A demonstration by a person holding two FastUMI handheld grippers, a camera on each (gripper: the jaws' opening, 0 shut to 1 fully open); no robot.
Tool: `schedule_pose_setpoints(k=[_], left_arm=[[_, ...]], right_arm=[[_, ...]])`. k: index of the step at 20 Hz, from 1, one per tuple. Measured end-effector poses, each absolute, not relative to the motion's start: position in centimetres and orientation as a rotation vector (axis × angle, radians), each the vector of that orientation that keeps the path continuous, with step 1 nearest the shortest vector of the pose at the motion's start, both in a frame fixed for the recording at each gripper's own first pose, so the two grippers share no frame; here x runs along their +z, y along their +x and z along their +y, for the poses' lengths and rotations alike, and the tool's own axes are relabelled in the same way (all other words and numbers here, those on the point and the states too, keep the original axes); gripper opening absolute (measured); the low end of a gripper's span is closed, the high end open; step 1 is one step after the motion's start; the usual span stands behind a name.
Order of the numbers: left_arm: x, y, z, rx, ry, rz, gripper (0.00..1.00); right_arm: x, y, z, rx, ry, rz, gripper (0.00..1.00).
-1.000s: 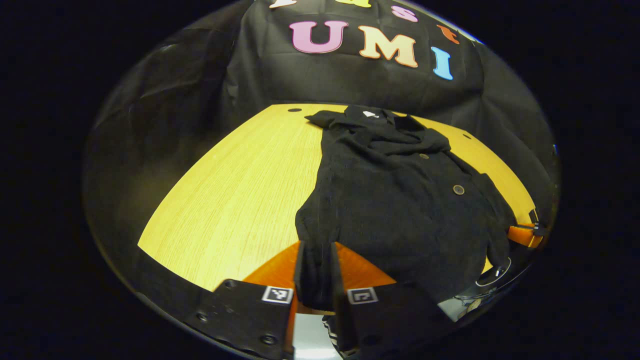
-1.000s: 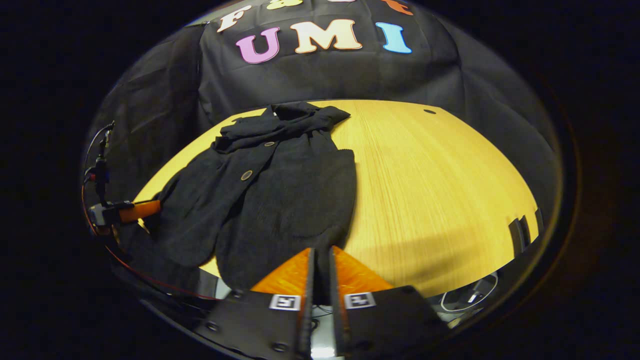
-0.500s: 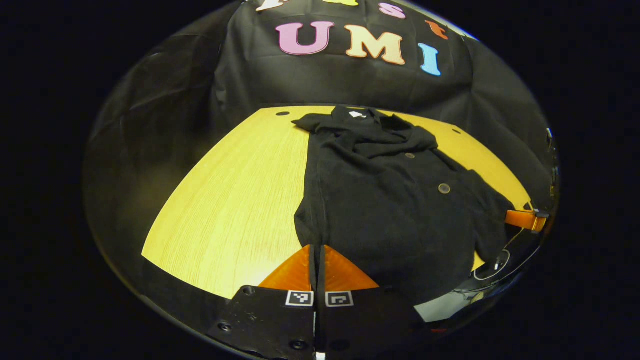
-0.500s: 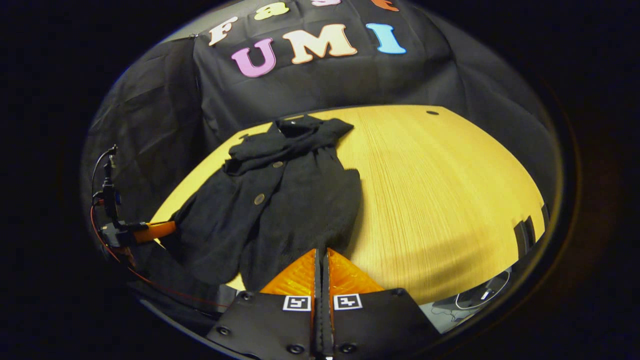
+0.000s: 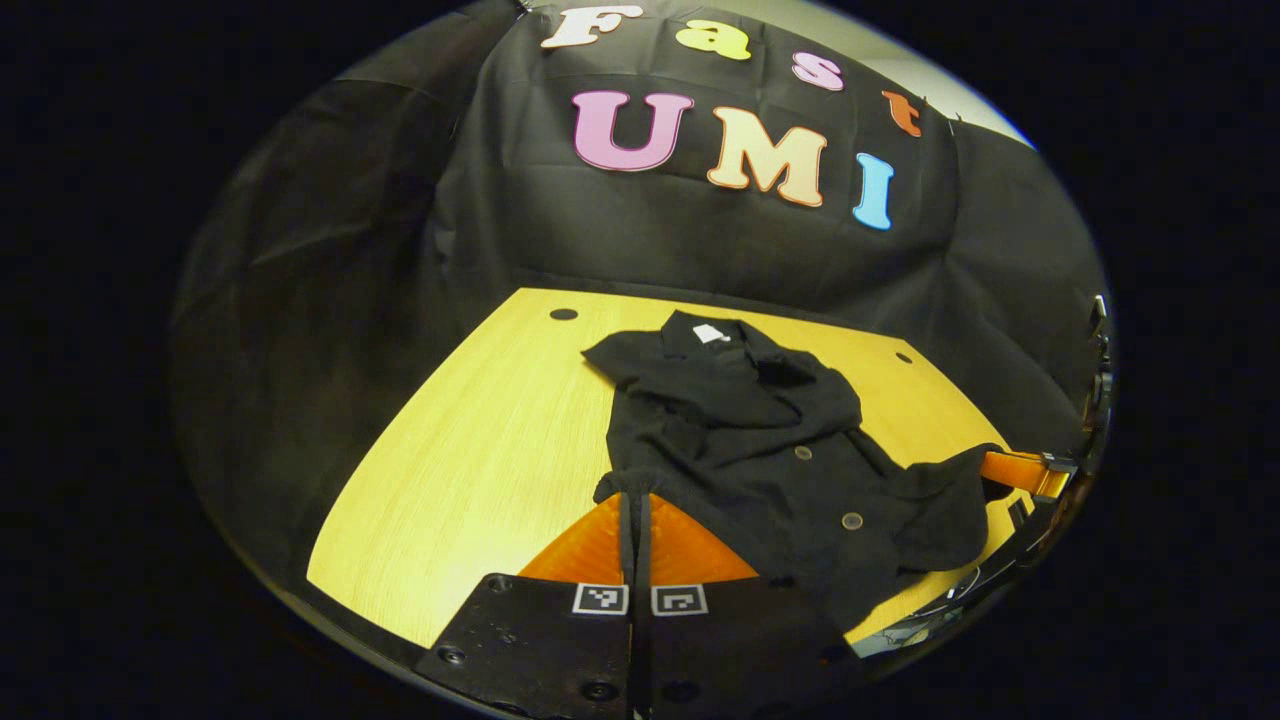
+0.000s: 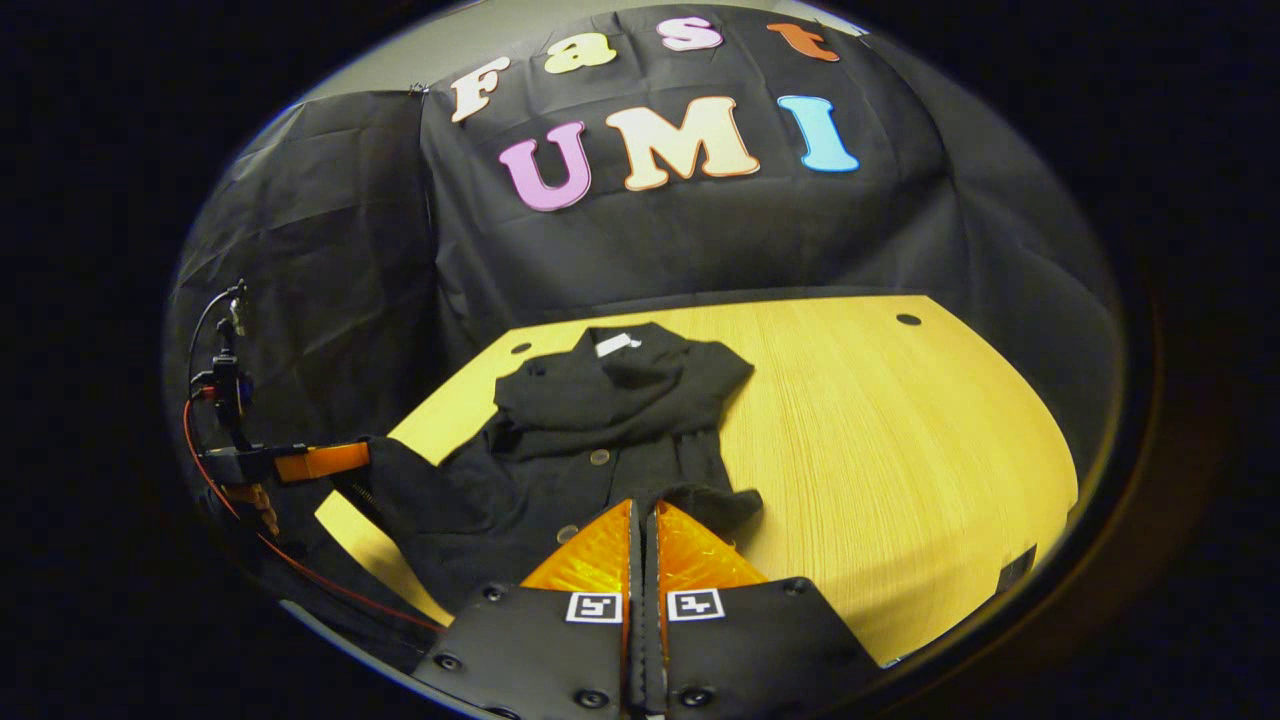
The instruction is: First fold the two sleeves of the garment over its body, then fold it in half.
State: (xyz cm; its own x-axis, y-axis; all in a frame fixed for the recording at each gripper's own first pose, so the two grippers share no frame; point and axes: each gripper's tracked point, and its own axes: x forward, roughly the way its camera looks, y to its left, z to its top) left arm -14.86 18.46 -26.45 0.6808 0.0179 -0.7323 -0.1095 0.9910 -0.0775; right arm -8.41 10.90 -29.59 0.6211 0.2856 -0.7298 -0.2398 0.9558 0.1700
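A black buttoned garment (image 5: 760, 440) (image 6: 590, 440) lies on the yellow wooden table (image 5: 470, 470) (image 6: 880, 430), collar and white label (image 5: 708, 333) at the far end. Both sleeves lie folded across its chest. My left gripper (image 5: 635, 495) is shut on one near hem corner and holds it off the table. My right gripper (image 6: 645, 505) is shut on the other hem corner, also lifted. The near hem hangs between them. The right gripper (image 5: 1025, 470) appears at the far right of the left gripper view, and the left gripper (image 6: 310, 462) at the far left of the right gripper view.
Small round holes (image 5: 563, 314) (image 6: 908, 320) sit near the table's far corners. Cables (image 6: 215, 380) rise behind the left gripper. Bare wood stretches left of the garment in the left gripper view and right of it in the right gripper view.
Both grippers closed on the hem corners, then rose and moved forward toward the collar. The near half of the garment has come up off the table.
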Motion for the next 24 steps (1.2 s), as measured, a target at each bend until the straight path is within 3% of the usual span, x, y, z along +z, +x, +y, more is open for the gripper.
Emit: schedule_pose_setpoints(k=[14, 18, 24], left_arm=[[-27.4, 2.3, 22.3, -0.004, -0.12, 0.701, 0.0], [-28.6, 6.8, 23.8, -0.011, -0.151, 0.653, 0.0], [-33.7, 9.9, 26.5, -0.006, -0.1, 0.722, 0.0]], right_arm=[[-27.9, 9.3, 15.1, 0.231, 0.081, 0.745, 0.02], [-29.8, 14.3, 15.1, 0.177, 0.073, 0.751, 0.02], [-34.5, 19.8, 12.8, 0.052, 0.079, 0.833, 0.02]])
